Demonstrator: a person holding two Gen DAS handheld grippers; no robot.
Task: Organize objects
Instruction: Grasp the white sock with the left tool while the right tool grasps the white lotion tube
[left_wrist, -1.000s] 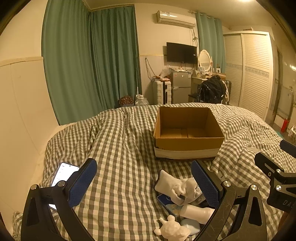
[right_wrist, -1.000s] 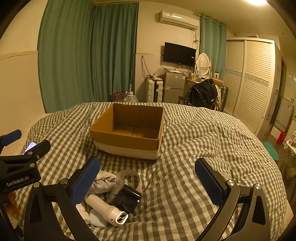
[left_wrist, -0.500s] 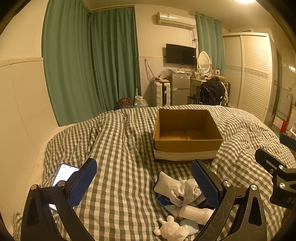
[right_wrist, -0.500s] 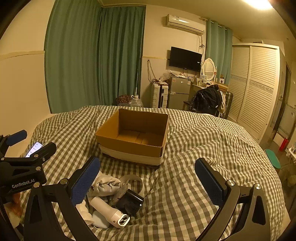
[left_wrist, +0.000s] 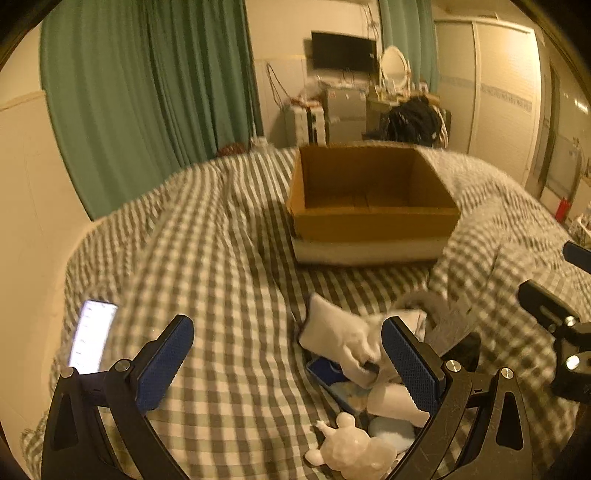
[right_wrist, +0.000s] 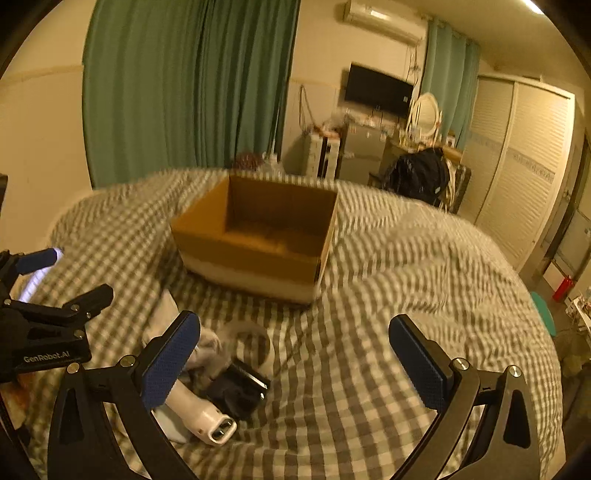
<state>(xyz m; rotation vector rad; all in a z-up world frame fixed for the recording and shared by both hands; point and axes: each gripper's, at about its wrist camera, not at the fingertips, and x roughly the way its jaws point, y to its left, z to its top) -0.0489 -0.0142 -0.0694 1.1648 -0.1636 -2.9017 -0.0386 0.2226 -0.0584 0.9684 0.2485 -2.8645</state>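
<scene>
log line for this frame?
left gripper: jaws open | right gripper: jaws open | cardboard box: empty | pile: on bed

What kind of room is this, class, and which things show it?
Most likely a bedroom: a bed under a checked duvet, a louvred wardrobe, and a dressing-table mirror.

A bed covered in a green-and-white checked duvet (right_wrist: 406, 280), a lit phone (left_wrist: 92, 336) lying near its left edge. Behind: green curtains (right_wrist: 184, 88), a wall television (right_wrist: 378, 90), an air conditioner (right_wrist: 384, 22), a louvred wardrobe (right_wrist: 524, 158)
</scene>
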